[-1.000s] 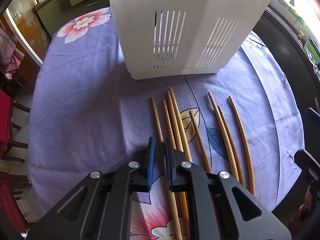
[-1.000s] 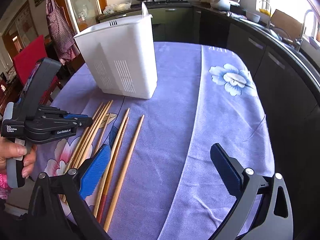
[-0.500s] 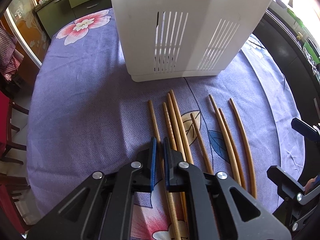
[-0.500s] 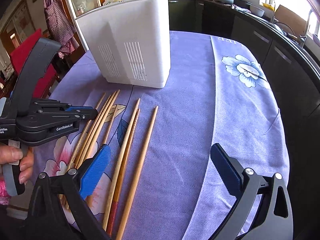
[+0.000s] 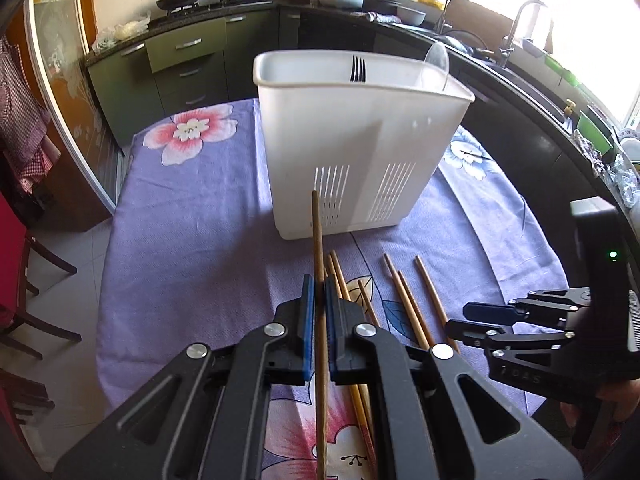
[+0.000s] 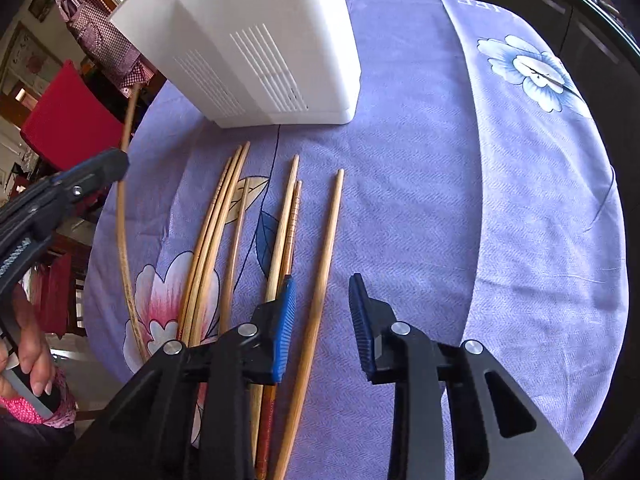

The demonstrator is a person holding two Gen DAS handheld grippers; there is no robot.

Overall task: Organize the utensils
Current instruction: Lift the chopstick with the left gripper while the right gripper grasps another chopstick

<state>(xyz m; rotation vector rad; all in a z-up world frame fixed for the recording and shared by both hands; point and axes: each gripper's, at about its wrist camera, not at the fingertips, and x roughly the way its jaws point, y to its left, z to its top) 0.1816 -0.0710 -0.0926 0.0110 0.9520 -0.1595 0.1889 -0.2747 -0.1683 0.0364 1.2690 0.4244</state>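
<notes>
My left gripper (image 5: 316,292) is shut on one wooden chopstick (image 5: 318,248) and holds it lifted off the cloth, tip toward the white utensil holder (image 5: 360,152). That chopstick also shows at the left of the right wrist view (image 6: 122,216). Several chopsticks (image 6: 236,236) lie side by side on the purple cloth before the holder (image 6: 256,40). My right gripper (image 6: 320,304) is open and low, its jaws either side of the rightmost chopstick (image 6: 324,264). A fork (image 5: 358,70) and a clear spoon (image 5: 436,64) stand in the holder.
The round table has a purple flowered cloth (image 6: 480,200). Red chairs (image 6: 68,120) stand at its left side. Dark kitchen counters (image 5: 520,92) curve behind and to the right of the table.
My left gripper has closed on a chopstick and raised it off the cloth, tilting up. My right gripper has dropped down over the rightmost chopstick and narrowed its opening.
</notes>
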